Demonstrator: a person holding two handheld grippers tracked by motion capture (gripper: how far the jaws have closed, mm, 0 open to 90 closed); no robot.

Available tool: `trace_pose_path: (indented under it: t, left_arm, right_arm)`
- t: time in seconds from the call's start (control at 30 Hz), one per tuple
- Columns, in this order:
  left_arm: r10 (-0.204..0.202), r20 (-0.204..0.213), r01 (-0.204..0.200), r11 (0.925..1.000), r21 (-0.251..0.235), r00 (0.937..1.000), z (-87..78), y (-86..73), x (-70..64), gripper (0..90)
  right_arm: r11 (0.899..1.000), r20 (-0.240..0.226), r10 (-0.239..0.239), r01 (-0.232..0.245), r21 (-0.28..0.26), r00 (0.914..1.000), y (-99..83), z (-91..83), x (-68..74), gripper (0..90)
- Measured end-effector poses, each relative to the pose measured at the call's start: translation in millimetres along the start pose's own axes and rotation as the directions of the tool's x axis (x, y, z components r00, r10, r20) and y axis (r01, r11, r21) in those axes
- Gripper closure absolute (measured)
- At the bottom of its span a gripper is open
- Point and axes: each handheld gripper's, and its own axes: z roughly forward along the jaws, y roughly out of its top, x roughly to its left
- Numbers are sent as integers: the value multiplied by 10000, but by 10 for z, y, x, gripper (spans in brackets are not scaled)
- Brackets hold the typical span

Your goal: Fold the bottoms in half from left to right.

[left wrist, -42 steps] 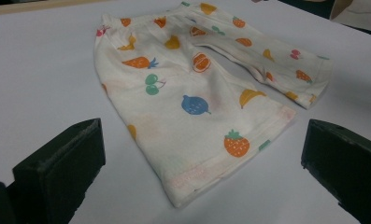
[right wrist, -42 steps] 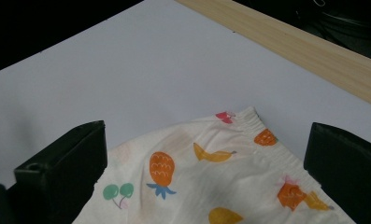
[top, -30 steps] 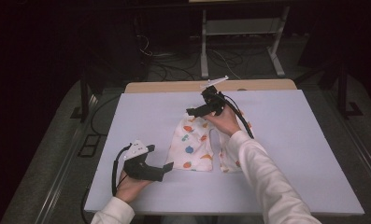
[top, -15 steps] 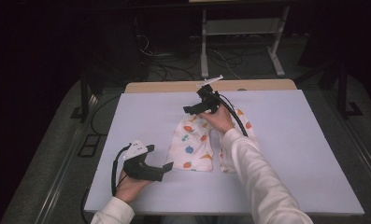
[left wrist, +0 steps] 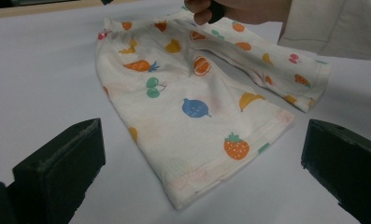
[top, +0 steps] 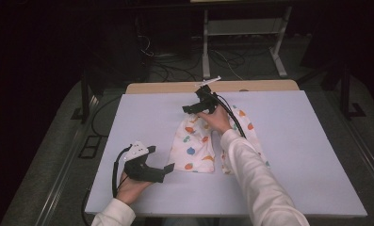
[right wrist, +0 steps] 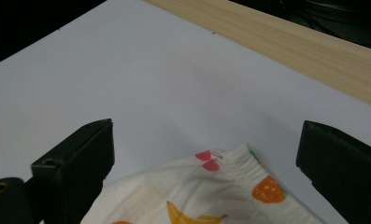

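White long sleeves (top: 255, 188) — black hand-held grippers (top: 149, 170) trailing black cables.

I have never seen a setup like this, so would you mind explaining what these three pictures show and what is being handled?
There is no robot here: a person holds a two-jaw tool in each hand. The high view looks down on a white table from above the person's side. The left gripper rests near the front edge; the right gripper is reached out over the far end of a pair of small shorts, white with a fruit print, lying flat on the table.

The other two pictures come from cameras riding on the tools, each looking along its own black jaws. The left gripper view shows the shorts' leg hems; the right gripper view shows the waistband. Both tools stand open and hold nothing.
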Motion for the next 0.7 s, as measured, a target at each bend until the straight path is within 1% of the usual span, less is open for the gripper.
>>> trace_pose_path:
  t: [0.17, 0.27, 0.3, 0.33, 0.4, 0.43, 0.47, 0.5, 0.53, 0.57, 0.7]
  left_arm:
    - [10, 39, -10, 10000, -32, 10000, -3, 2, -1, 0]
    - [8, 59, -7, 10000, -41, 10000, -3, 2, -1, 0]
    - [8, 59, -7, 10000, -41, 10000, -3, 2, -1, 0]
    - [11, 64, -11, 10000, -31, 10000, -3, 3, 1, 0]
    - [11, 70, -11, 10000, -35, 10000, -3, 2, 2, 0]
    - [15, 73, -15, 10000, -41, 10000, -4, 2, 1, 0]
    - [15, 73, -15, 10000, -41, 10000, -4, 2, 1, 0]
    - [10, 77, -10, 10000, -48, 10000, -4, 3, 2, 0]
    - [10, 77, -10, 10000, -48, 10000, -4, 3, 2, 0]
    - [12, 77, -12, 10000, -37, 10000, -4, 3, 2, 0]
    - [13, 79, -12, 10000, -42, 10000, -4, 3, 2, 0]
  right_arm:
    - [9999, 53, -78, 78, 67, 10000, 12, 57, 8, 57]
    - [9997, 120, 235, -236, 64, 9997, 16, 98, -21, 101]
    - [9997, 120, 235, -236, 64, 9997, 16, 98, -21, 101]
    - [9991, 170, 416, -416, -13, 9990, 12, 113, -35, 138]
    - [9987, 165, 500, -500, -35, 9986, 9, 122, -44, 143]
    - [9981, 312, 623, -622, -36, 9976, -1, 145, -62, 177]
    - [9974, 335, 726, -727, 14, 9968, -7, 157, -69, 188]
    - [9969, 353, 784, -786, 30, 9963, -14, 168, -74, 209]
    - [9969, 353, 784, -786, 30, 9963, -14, 168, -74, 209]
    - [9961, 426, 866, -871, 109, 9953, -28, 187, -78, 247]
    - [9944, 532, 1024, -1036, 209, 9933, -48, 219, -75, 316]
